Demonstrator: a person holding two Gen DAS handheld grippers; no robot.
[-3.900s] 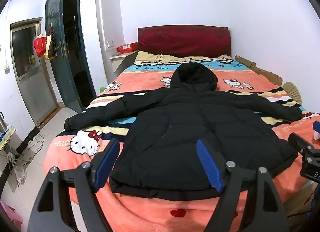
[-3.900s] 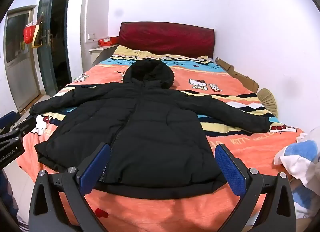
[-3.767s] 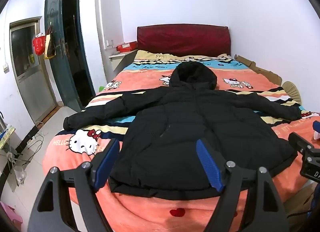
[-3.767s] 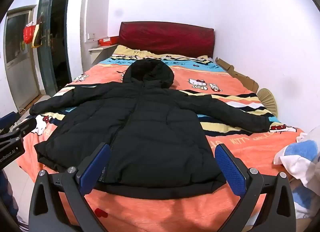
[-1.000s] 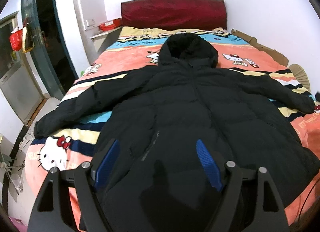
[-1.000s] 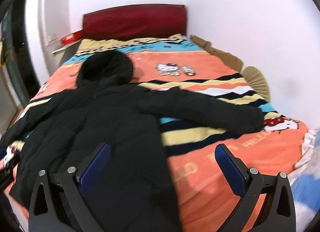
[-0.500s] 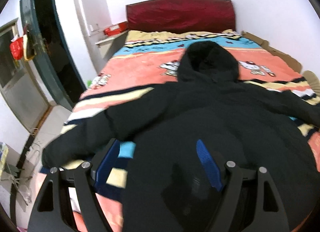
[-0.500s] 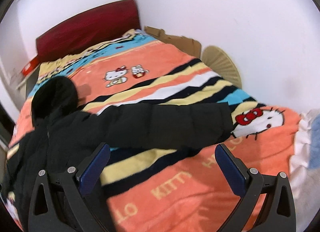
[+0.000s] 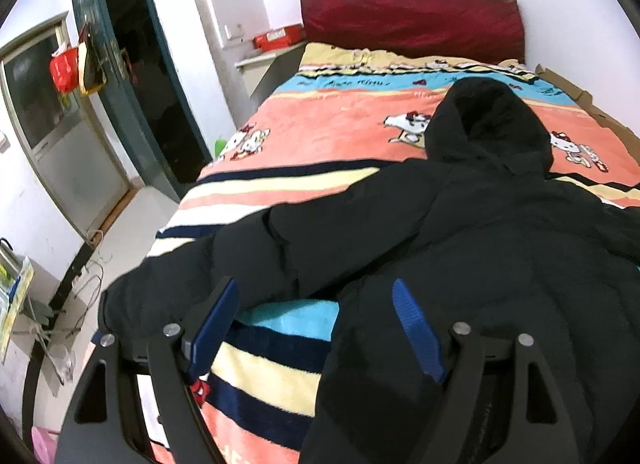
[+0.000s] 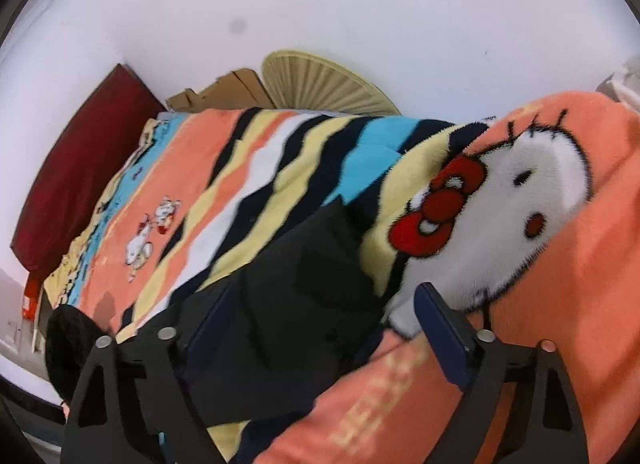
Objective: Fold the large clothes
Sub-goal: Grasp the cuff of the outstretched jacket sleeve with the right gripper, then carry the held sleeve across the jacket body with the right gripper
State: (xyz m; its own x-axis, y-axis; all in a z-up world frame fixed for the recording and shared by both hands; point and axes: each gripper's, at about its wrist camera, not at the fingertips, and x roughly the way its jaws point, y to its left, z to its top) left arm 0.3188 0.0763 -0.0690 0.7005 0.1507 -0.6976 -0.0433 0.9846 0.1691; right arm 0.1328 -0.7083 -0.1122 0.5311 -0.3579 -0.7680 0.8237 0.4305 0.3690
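Puffy black quilted jacket [image 9: 480, 248] on plush striped blanket [image 9: 340, 131]

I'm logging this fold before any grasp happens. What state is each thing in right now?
black jacket: spread flat on the bed, unfolded
left sleeve: stretched out sideways, not gripped
right sleeve: extended, its cuff between the open fingers
left claw: open
right claw: open
door: open

Not much to read here tbh. The striped blanket [image 10: 560, 324] had yellow block letters along its orange edge in the right wrist view, looked like "HELLO", cut off and sideways. Small dark script sat on the blue band in the left wrist view, too blurry.
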